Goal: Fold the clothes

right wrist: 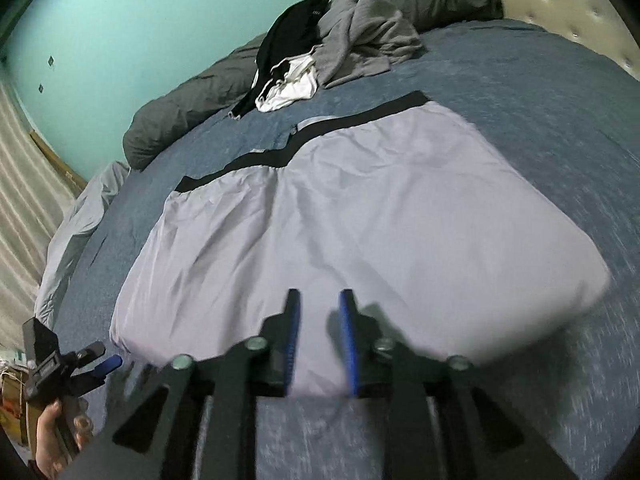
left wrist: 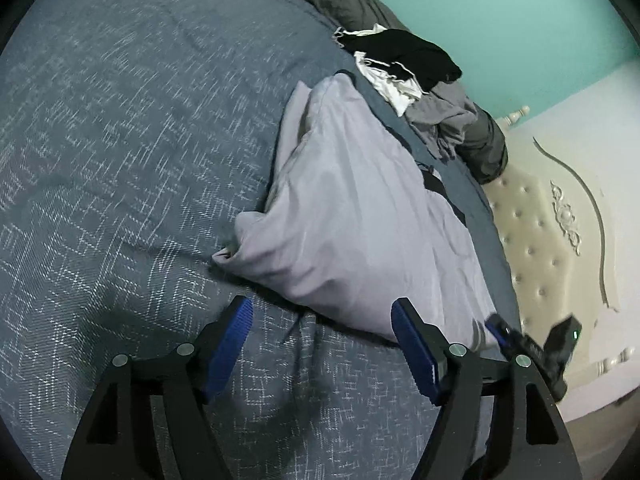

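Hovering with nothing between them, left tongs (left wrist: 322,344) wide apart, right tongs (right wrist: 320,340) narrowly parted, over lavender shorts (right wrist: 340,216) folded flat on the bed (left wrist: 120,160), apparently released.

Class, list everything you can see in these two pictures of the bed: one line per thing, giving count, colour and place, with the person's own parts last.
shorts: one, pale lilac with black waistband, spread flat mid-bed
clothes pile: one heap, black, white and grey, far side of bed
bedspread: one, blue with white flecks, covers the bed
duvet: one, dark grey, rolled along the far edge
headboard: one, cream, tufted, at the bed's end
wall: one, turquoise, behind the bed
left hand-held gripper: one, black with blue pads, open, nothing between them, near the shorts' edge
right hand-held gripper: one, black with blue pads, slightly open, over the shorts
hand: one, holding the left hand-held gripper
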{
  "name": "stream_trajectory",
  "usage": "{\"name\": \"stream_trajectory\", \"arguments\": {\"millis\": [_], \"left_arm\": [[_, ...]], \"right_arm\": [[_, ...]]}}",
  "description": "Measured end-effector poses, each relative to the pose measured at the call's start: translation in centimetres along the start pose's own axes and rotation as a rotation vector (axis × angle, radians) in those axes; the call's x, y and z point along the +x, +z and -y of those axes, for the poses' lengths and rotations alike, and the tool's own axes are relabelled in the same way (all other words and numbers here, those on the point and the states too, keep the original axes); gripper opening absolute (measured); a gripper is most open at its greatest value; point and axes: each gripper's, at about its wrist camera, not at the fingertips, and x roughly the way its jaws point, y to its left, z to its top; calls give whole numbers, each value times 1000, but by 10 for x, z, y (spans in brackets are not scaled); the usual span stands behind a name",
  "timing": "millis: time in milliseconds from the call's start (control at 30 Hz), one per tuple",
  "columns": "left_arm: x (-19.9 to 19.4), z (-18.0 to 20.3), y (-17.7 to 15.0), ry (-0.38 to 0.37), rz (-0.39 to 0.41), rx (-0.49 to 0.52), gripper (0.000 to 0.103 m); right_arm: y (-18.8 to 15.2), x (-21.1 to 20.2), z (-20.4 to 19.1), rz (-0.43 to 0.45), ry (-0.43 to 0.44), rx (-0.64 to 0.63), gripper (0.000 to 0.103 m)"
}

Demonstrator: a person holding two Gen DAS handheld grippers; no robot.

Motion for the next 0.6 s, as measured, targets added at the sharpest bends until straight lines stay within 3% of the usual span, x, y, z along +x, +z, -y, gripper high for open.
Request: {"name": "stream_trajectory", "arguments": {"millis": [33, 167, 367, 533, 600], "left_arm": [[1, -4, 1, -9, 8, -22, 76], [6, -18, 9, -27, 45, -108, 76], [18, -20, 12, -22, 74, -123, 74], [22, -17, 16, -43, 96, -124, 49], [21, -14, 17, -55, 107, -117, 31]], "right_arm": [[-3, -3, 3, 8, 7, 3, 30], [-11, -10, 14, 18, 21, 11, 31], [-12, -14, 35, 33, 29, 47, 32], [-13, -17, 48, 53, 38, 67, 32], [-13, -17, 51, 57, 40, 65, 32]]}}
